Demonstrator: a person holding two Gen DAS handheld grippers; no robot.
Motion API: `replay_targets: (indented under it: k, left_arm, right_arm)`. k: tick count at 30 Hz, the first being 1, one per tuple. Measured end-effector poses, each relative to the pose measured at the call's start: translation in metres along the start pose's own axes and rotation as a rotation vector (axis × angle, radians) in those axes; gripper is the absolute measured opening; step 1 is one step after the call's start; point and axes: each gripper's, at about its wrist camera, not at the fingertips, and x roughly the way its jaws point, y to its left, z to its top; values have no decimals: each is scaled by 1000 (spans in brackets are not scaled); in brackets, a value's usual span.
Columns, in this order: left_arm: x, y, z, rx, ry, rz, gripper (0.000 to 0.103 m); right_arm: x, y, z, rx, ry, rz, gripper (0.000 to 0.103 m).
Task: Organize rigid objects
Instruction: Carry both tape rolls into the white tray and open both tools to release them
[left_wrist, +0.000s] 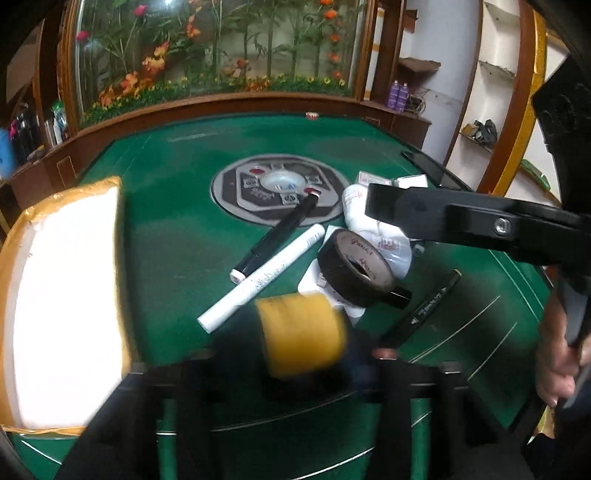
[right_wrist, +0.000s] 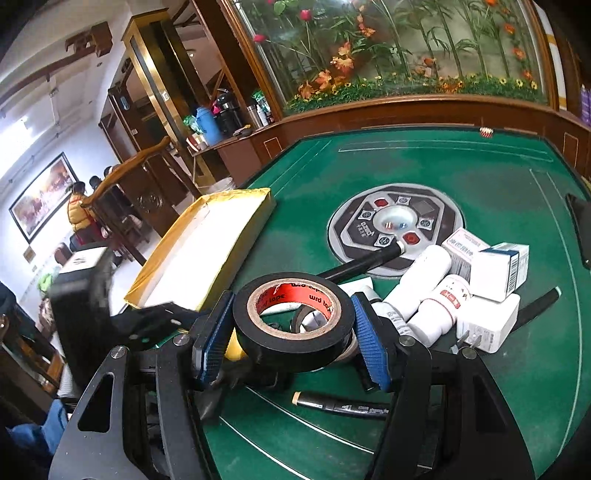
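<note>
In the right wrist view my right gripper (right_wrist: 291, 332) is shut on a black tape roll (right_wrist: 291, 332) with a red core, its blue pads pressing both sides. It holds the roll just above the green table (right_wrist: 461, 369). My left gripper (left_wrist: 295, 369) is blurred at the bottom of its view. A yellow roll (left_wrist: 301, 332) sits between its fingers, and the blur hides whether the pads touch it. A white-lined box with a yellow rim (left_wrist: 74, 188) (right_wrist: 236, 194) lies at the left. A black marker (left_wrist: 273, 240) and a white tube (left_wrist: 266, 277) lie mid-table.
White bottles (right_wrist: 424, 280), small cartons (right_wrist: 498, 269), a white plug (right_wrist: 487, 325) and a black pen (right_wrist: 343, 406) lie on the right half. A round control panel (right_wrist: 395, 225) marks the table's centre. A wooden chair (right_wrist: 122, 177) stands beyond the left edge.
</note>
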Motion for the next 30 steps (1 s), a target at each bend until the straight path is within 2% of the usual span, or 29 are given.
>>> replay_targets:
  k: [1,5,9,14,17,23,30]
  left_arm:
    - [-1,0,-1,3,1,-1,35]
    - [-16,8,-3,-41,-29,-50,33]
    - [-42,25,0,-80,-90,-47,33]
    - [-73,59,0,-140,-165,-6,33]
    - [-91,87,-4,-185,-211,58,33]
    - [-93,148,-20,-298,-189,157,33]
    - [-81,188,-40,-407,-141,164,33]
  right_arm:
    - [1,-1,-1,2,2,3,63]
    - [3,-2,-2,-1,15,6,63]
    - [8,10,1,-37,25,0,63]
    - [22,40,10,-97,46,34,63]
    - [38,65,17,-128,57,61,63]
    - [86,110,23,-163,107,121,64]
    - [148,153,13,-237,178,104,64]
